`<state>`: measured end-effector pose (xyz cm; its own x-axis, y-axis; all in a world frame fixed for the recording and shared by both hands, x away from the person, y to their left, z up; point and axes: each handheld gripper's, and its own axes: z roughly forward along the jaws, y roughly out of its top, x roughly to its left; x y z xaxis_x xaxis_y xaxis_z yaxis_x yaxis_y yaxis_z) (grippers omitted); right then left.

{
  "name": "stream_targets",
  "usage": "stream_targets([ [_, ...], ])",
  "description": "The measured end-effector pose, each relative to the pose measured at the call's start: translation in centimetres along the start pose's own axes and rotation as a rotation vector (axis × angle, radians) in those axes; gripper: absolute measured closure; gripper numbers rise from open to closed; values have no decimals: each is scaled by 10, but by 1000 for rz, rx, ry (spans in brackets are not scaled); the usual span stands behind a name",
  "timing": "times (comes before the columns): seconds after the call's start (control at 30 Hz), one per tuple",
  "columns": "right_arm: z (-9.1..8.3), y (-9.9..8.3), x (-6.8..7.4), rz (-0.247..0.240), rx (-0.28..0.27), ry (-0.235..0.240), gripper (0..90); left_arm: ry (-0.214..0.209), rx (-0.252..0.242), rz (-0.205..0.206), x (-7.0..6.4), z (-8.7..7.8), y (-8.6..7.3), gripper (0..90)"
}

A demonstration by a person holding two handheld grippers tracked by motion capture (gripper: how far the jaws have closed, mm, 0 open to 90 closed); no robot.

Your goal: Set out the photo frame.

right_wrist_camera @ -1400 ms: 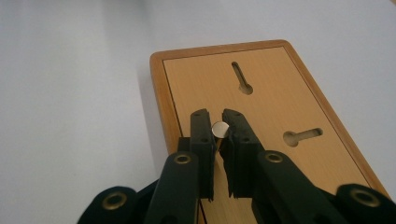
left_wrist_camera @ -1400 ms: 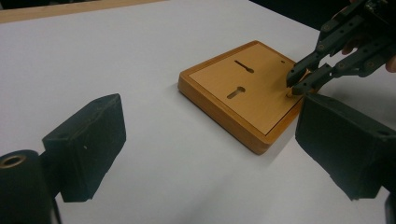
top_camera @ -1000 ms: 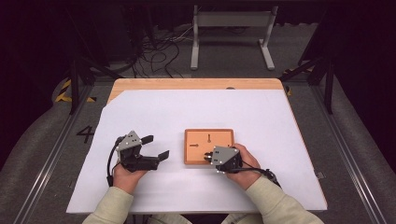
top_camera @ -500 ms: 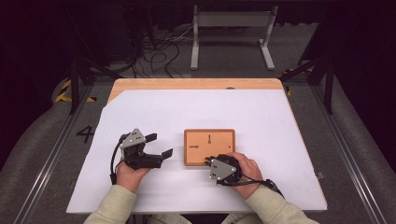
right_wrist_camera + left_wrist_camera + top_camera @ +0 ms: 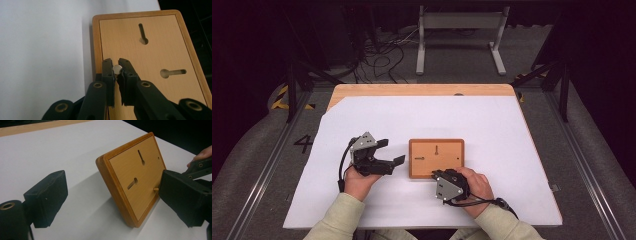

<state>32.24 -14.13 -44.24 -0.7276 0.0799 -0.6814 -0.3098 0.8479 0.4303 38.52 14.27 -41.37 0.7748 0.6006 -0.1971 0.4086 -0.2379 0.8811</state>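
Observation:
A flat wooden board (image 5: 436, 158) with two keyhole slots lies on the white table cover. A small round wooden peg (image 5: 117, 68) stands up from the board's face near one corner, and my right gripper (image 5: 117, 65) is shut on it, one jaw on each side. In the high view my right gripper (image 5: 435, 174) sits at the board's near edge. My left gripper (image 5: 392, 151) stands open just left of the board, holding nothing. In the left gripper view, the board (image 5: 136, 177) lies beyond my left gripper's (image 5: 112, 180) wide-apart jaws, and the peg (image 5: 156, 189) shows beside the right jaw.
The white cover (image 5: 362, 120) spreads across the table, with a strip of bare wood (image 5: 422, 90) at the far edge. Beyond the table are cables (image 5: 377, 60) on the floor and a metal stand (image 5: 459, 30).
My right gripper has drawn back from over the board to its near edge. The left gripper has shifted slightly and stays open.

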Motion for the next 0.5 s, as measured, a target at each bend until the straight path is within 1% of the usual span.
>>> stream_targets([
  [0.07, 0, 0, 0, 2, 0, 2, 839, -3, 4, 1, 0, 4, 1, 92],
  [0.2, 0, -1, 0, -7, -4, -4, 838, -17, 27, -7, 0, 16, 5, 92],
  [0.23, 0, -1, 1, -3, -1, -8, 838, -22, 34, -8, 0, 19, 6, 92],
  [0.27, 0, -1, 1, -14, -6, -6, 838, -25, 36, -9, 0, 22, 8, 92],
  [0.33, 0, 0, 3, 0, -5, -12, 838, -35, 47, -16, 1, 31, 10, 92],
  [0.37, 0, 0, 3, 4, -4, -13, 838, -41, 55, -10, 1, 35, 11, 92],
  [0.4, 0, 0, 2, 2, -8, -11, 838, -50, 62, -13, 1, 39, 12, 92],
  [0.43, 0, 0, 2, 2, -8, -11, 838, -50, 62, -13, 1, 39, 12, 92],
  [0.47, 0, 0, 2, 4, -8, -10, 838, -53, 75, -17, -1, 44, 12, 92],
  [0.5, 0, 0, 2, 5, -7, -11, 838, -58, 80, -10, 0, 47, 13, 92],
])
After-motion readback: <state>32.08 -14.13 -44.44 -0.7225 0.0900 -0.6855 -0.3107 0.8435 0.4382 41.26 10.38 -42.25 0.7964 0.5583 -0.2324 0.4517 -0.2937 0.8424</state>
